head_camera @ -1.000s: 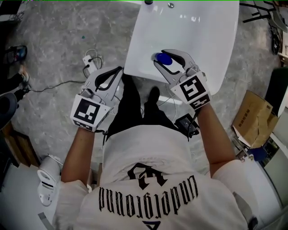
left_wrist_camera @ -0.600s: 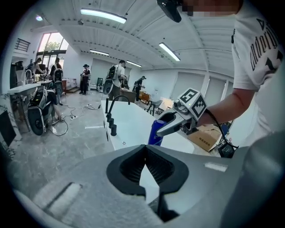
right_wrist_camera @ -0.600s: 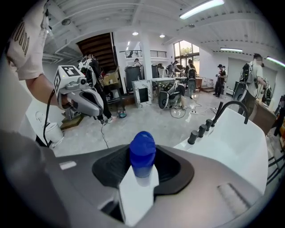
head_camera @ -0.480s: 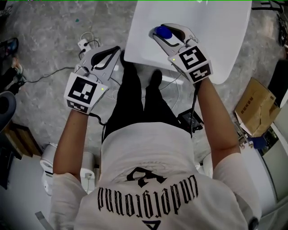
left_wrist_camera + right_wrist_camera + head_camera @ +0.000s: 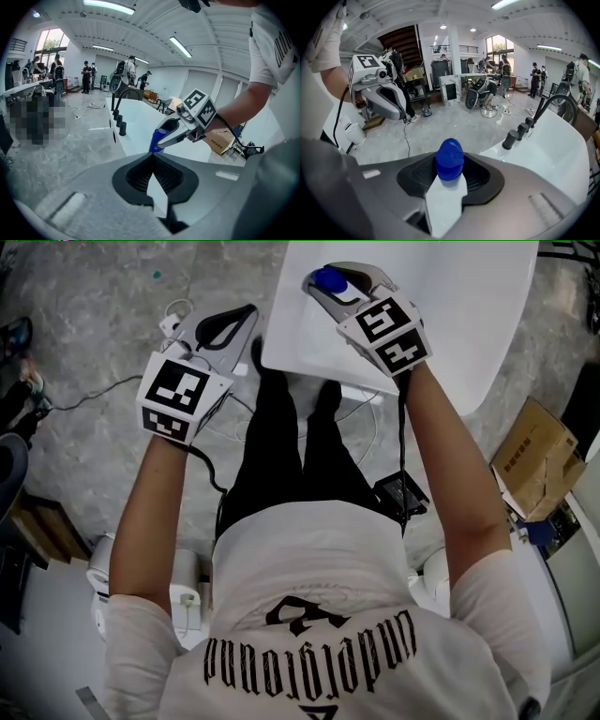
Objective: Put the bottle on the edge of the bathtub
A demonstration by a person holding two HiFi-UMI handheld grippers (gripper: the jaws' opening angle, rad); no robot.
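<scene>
A white bottle with a blue cap point(image 5: 449, 159) stands up between the jaws of my right gripper point(image 5: 450, 165), which is shut on it. In the head view the blue cap point(image 5: 326, 279) shows at the tip of the right gripper point(image 5: 339, 285), over the near left corner of the white bathtub point(image 5: 459, 324). From the left gripper view the bottle point(image 5: 157, 139) hangs above the tub's rim point(image 5: 136, 123). My left gripper point(image 5: 246, 317) is held beside the tub over the floor, its jaw tips point(image 5: 153, 156) touching with nothing between them.
Black faucet knobs point(image 5: 511, 139) and a curved black spout point(image 5: 553, 101) stand on the tub's rim. A power strip with cables point(image 5: 172, 328), a black device point(image 5: 403, 495) and a cardboard box point(image 5: 539, 465) lie on the grey floor. Several people stand far off.
Both grippers have moved forward, up the head view. The right one has carried the bottle further along the tub's near left corner. Neither gripper's jaws changed.
</scene>
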